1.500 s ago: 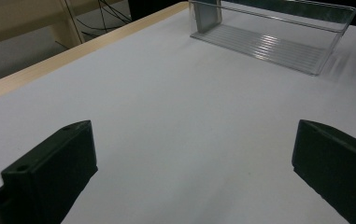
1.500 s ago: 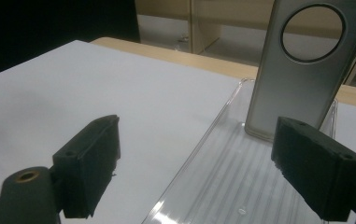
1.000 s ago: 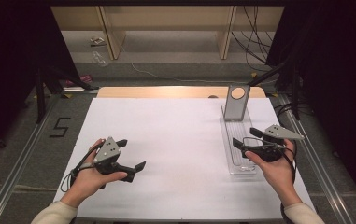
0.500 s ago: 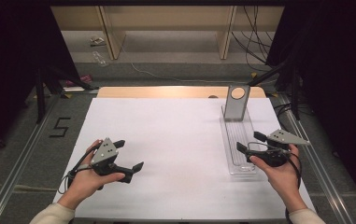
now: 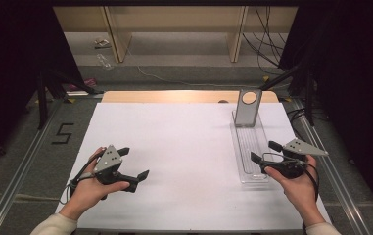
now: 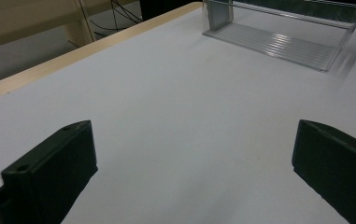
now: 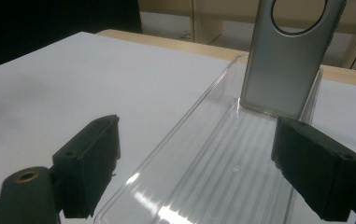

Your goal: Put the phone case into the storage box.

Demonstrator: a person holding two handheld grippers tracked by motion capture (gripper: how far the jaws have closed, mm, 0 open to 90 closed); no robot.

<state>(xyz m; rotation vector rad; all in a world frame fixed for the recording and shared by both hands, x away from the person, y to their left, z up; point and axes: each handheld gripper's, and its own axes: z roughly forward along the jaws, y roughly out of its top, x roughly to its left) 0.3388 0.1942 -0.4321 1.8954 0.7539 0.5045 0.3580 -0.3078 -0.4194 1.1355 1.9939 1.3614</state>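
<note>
Right tongs [image 5: 265, 152] spread, empty, at the near end of the clear tray [image 5: 250, 142], phone case [image 5: 248, 106] upright at its 12 o'clock end, untouched; left tongs [image 5: 133, 163] spread, idle at counter [image 5: 184, 147] 8 o'clock; grasp not begun, all work seemingly left.

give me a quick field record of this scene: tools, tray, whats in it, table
left tool: open, holds nothing, low over the white table at its near left
right tool: open, holds nothing, at the near end of the clear tray, jaws either side of it
clear tray: long, ribbed floor, lies on the right side of the table
grey phone case: stands upright at the tray's far end, leaning on the end wall, round camera hole at the top
table: white sheet, wooden strip along the far edge
</note>
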